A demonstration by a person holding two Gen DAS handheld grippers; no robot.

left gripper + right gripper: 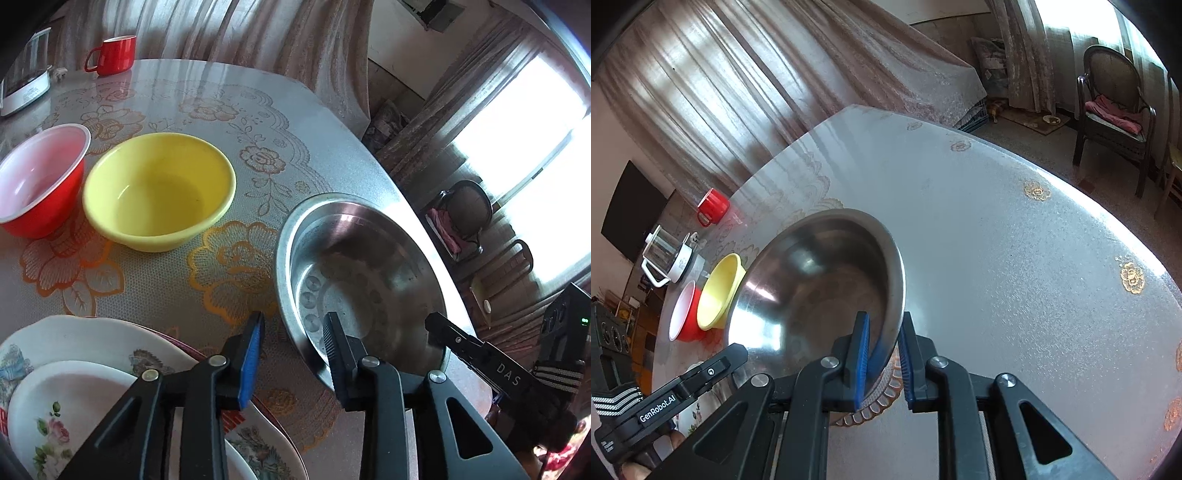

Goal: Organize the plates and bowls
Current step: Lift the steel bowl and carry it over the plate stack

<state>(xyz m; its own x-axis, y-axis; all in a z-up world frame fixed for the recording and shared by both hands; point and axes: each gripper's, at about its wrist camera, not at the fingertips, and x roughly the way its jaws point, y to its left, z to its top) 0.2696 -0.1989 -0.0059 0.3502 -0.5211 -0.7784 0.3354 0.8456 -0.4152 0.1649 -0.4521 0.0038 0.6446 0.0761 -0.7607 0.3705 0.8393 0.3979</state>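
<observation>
Right gripper (pixel 882 360): clamped on the near rim of the steel bowl (pixel 812 295), one blue pad inside the wall, the other outside.
Left gripper (pixel 293 345): parted, nothing between the pads; black-ribbed finger (pixel 334 343) over the steel bowl's near-left rim, blue-padded finger (pixel 253 354) over the tablecloth; touching the rim or not, could not tell.
Steel bowl: at the table's right edge in the left wrist view; in the right wrist view tipped, mouth turned toward the left of that picture, far rim raised; whether clear of the table, could not tell.
Yellow bowl (pixel 159 192): upright on the tablecloth, left of the steel bowl and apart from it.
Red bowl (pixel 38 181): white inside, upright, just beside the yellow bowl on its left; touching or not, could not tell.
Plates (pixel 88 373): stacked at the near-left corner, a small flowered white plate on a larger patterned one, partly hidden by the left gripper.
Red mug (pixel 114 53): upright at the far side of the table, handle to the left.
Glass kettle (pixel 27 74): far-left edge, on a white base.
Table (pixel 997 240): round, covered with a cloth with gold flower print.
Chair (pixel 1115 110): beyond the table by the window, pink cloth on the seat.
</observation>
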